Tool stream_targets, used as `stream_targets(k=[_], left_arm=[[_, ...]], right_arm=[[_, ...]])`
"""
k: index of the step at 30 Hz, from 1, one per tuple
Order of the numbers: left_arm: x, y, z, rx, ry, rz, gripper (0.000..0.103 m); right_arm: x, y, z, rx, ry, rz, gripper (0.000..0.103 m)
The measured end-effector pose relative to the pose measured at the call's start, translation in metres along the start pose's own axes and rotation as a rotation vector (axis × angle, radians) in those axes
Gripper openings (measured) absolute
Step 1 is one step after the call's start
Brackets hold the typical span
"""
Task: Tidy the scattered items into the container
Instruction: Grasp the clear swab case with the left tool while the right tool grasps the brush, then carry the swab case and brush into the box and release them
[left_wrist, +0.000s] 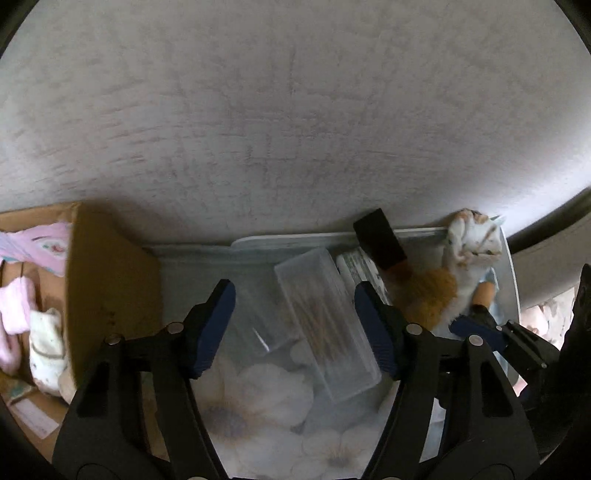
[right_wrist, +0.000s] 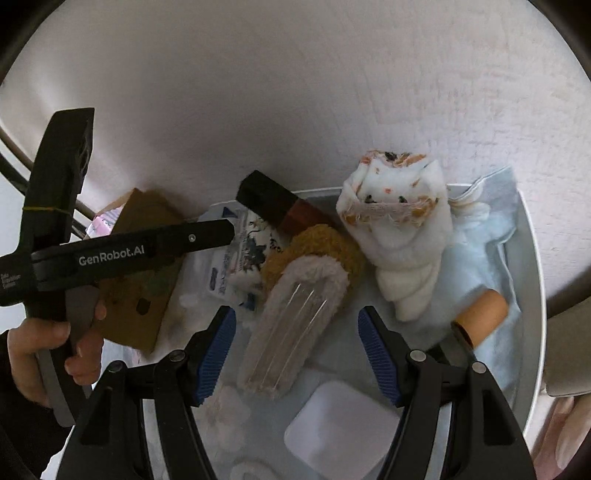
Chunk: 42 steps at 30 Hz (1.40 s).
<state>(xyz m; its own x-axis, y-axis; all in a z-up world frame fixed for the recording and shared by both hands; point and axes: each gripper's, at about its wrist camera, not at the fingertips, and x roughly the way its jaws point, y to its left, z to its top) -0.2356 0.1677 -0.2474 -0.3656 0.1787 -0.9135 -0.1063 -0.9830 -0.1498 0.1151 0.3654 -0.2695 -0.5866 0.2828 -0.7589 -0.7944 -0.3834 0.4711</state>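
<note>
Both tongs, left (left_wrist: 295, 325) and right (right_wrist: 297, 354), gape empty over the bin (right_wrist: 532, 280) holding rolled cloth (right_wrist: 402, 236).

A clear box (left_wrist: 327, 325) is lying in the container (left_wrist: 513, 280), with a rolled cloth (right_wrist: 402, 236) sitting at its far right and a cardboard box (left_wrist: 107, 280) standing just left of it.

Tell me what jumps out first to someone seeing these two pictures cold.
First, the rolled white cloth with orange and dark spots, propped against the far rim of the clear bin beside a black-and-red box. Next, the open right tongs hang over a fuzzy slipper. In the left view, the open left tongs frame a clear plastic case, with a cardboard box of pink clothes to the left.
</note>
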Motion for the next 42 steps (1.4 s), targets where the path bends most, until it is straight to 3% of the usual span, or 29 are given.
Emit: stream_targets(k=[4, 6, 9, 18, 26, 36, 39, 42], left_arm=[[0.0, -0.003, 0.001, 0.021, -0.012, 0.006, 0.057], [-0.003, -0.007, -0.002, 0.055, -0.022, 0.011, 0.043], [-0.006, -0.014, -0.007, 0.12, -0.025, 0.04, 0.037], [-0.005, -0.023, -0.029, 0.218, 0.027, 0.04, 0.031], [-0.016, -0.018, -0.045, 0.219, 0.033, 0.018, 0.03], [-0.094, -0.002, -0.042, 0.211, -0.025, -0.086, 0.029], [-0.119, -0.007, -0.037, 0.211, -0.059, -0.093, 0.029], [-0.158, 0.012, -0.034, 0.212, -0.103, -0.088, 0.03]], right_arm=[[0.003, 0.004, 0.004, -0.037, -0.007, -0.029, 0.065], [0.005, 0.008, 0.006, -0.062, -0.003, -0.051, 0.064], [0.008, 0.014, 0.008, -0.085, 0.0, -0.061, 0.064], [0.006, 0.028, 0.007, -0.141, 0.004, -0.106, 0.041], [-0.017, 0.043, 0.005, -0.149, -0.028, -0.116, 0.038], [-0.079, 0.065, 0.019, -0.157, -0.036, -0.152, 0.038], [-0.103, 0.081, 0.025, -0.17, -0.048, -0.175, 0.038], [-0.128, 0.1, 0.034, -0.178, -0.065, -0.191, 0.038]])
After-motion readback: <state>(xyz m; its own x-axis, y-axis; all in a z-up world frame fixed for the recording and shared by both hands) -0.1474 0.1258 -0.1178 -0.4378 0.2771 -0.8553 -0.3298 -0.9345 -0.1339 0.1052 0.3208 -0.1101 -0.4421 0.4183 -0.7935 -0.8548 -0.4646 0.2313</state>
